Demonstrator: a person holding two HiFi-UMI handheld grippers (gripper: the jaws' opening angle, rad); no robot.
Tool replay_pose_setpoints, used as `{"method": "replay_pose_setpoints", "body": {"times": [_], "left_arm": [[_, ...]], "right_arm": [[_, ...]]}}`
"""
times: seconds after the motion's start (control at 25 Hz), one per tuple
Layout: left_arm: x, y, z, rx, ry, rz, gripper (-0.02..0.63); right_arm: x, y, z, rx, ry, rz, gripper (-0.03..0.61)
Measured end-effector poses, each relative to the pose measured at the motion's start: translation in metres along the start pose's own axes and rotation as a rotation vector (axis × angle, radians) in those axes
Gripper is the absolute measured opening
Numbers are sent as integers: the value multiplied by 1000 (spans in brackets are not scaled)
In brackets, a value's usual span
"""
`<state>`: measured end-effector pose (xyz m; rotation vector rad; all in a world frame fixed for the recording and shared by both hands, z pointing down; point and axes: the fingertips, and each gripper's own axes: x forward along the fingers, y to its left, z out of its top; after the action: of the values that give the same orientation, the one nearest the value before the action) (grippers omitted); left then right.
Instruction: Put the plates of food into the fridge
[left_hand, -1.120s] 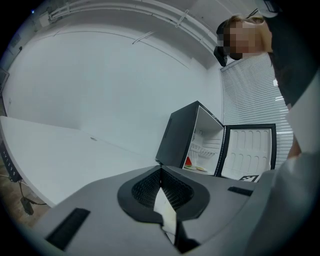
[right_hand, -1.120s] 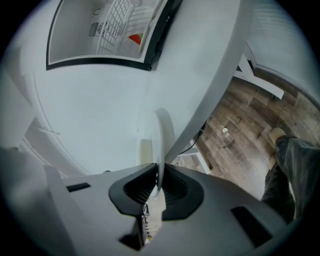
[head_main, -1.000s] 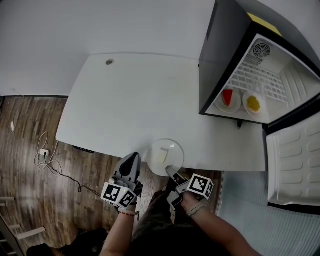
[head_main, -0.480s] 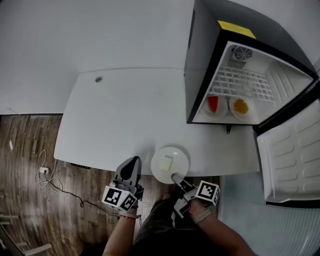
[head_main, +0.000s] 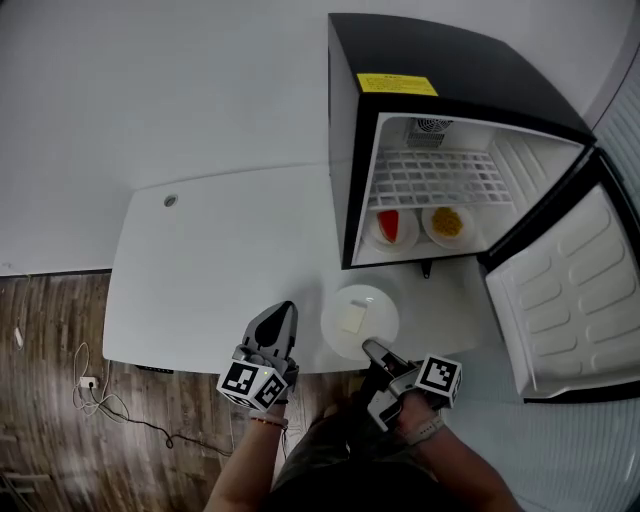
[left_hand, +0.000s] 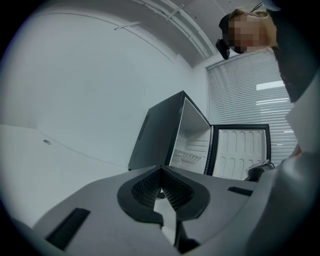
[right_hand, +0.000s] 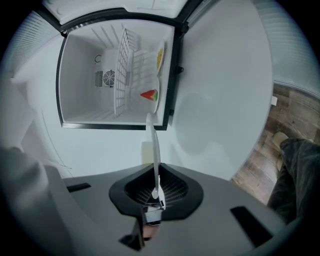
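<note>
A white plate with a pale square piece of food hangs over the table's front part, before the open fridge. My right gripper is shut on the plate's near rim. In the right gripper view the plate stands edge-on between the jaws of the right gripper, in line with the fridge. On the fridge floor sit a plate with red food and a plate with yellow food. My left gripper is shut and empty over the table's front edge, left of the plate.
The fridge door is swung wide open to the right. A wire shelf spans the fridge above the two plates. The white table has a small round hole at its back left. Cables lie on the wooden floor.
The plate has come away from the table's front edge towards the fridge, with my right gripper still shut on it. My left gripper has moved forward over the table edge.
</note>
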<state>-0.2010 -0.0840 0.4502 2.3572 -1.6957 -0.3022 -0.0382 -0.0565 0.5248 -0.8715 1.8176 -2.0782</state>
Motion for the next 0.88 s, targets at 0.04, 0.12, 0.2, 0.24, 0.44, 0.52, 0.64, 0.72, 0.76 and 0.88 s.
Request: {"method": "replay_pose_setpoints", "body": {"times": [0.04,0.12,0.2,0.24,0.44,0.52,0.64,0.72,0.76,0.88], "left_arm": [[10,-2,1,2,3,-10,6],[29,-5,5,9,-1,-34,6],[47,-9,13,15,-11,-55,6],[56,-10,17,16,-15,-63,6],[95,-11,43,25,-36,-75,6],[107,-10,54,32,-49,-73,6],[122,-8,67,38,-67,-62,6],[131,-6,75,32,-81,-61,6],[136,-6,80,27,-88,-63,6],[148,-7,91,31,-106,-67,6]], "right_arm": [[-2,8,8,-2,-10,5,21],[-5,25,24,-13,-27,15,21],[-9,43,41,-38,-37,23,21],[-10,53,50,-52,-38,29,21],[-9,101,93,-110,-59,71,21],[-6,115,111,-136,-68,77,21],[1,131,136,-155,-84,89,21],[7,139,149,-159,-95,98,21],[11,142,154,-164,-99,100,21],[22,149,167,-158,-104,105,21]]}}
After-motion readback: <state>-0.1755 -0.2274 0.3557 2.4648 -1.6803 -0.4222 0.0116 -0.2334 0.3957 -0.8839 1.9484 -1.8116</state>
